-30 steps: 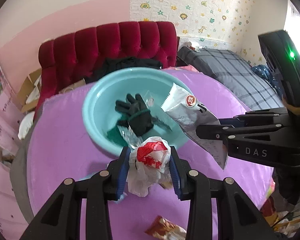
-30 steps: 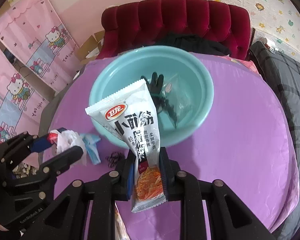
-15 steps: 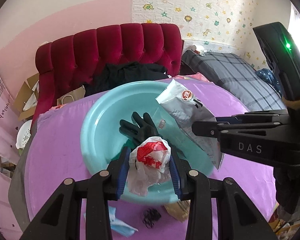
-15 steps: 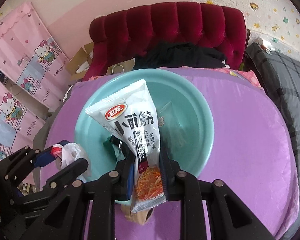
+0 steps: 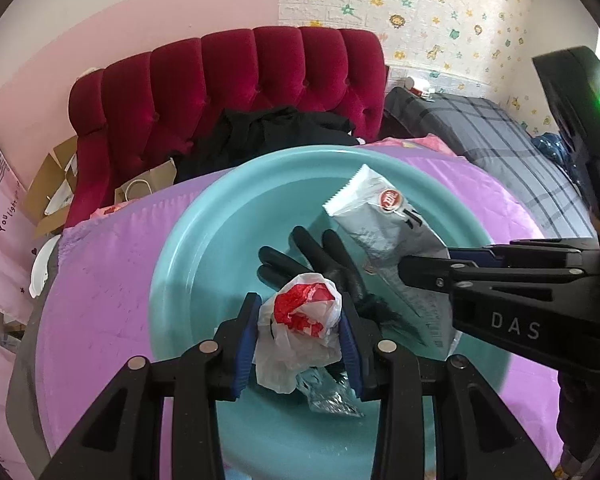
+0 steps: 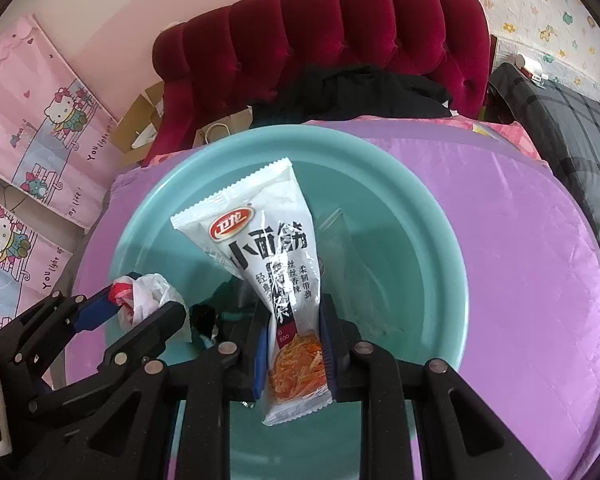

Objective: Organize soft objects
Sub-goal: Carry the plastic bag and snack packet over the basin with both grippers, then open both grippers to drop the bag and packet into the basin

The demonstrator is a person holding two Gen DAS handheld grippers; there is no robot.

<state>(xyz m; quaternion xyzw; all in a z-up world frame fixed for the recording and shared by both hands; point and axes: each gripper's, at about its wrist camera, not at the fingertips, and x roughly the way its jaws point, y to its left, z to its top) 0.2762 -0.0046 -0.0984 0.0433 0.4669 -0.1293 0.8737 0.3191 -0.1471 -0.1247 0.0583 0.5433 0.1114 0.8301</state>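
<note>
With both loads hanging over the teal basin [image 5: 180,264], I'm at the drop step: my left gripper [image 5: 298,340] pinches the crumpled plastic bag [image 5: 300,328], my right gripper [image 6: 294,344] clamps the snack packet [image 6: 276,264]. Next I'd spread both jaws to release beside the black glove [image 5: 320,260].

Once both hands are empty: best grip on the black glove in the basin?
Take the black glove at its cuff end, nearer the camera, from above. It lies flat in the teal basin, fingers pointing away; the cuff is bulkier, though partly hidden behind the plastic bag.
</note>
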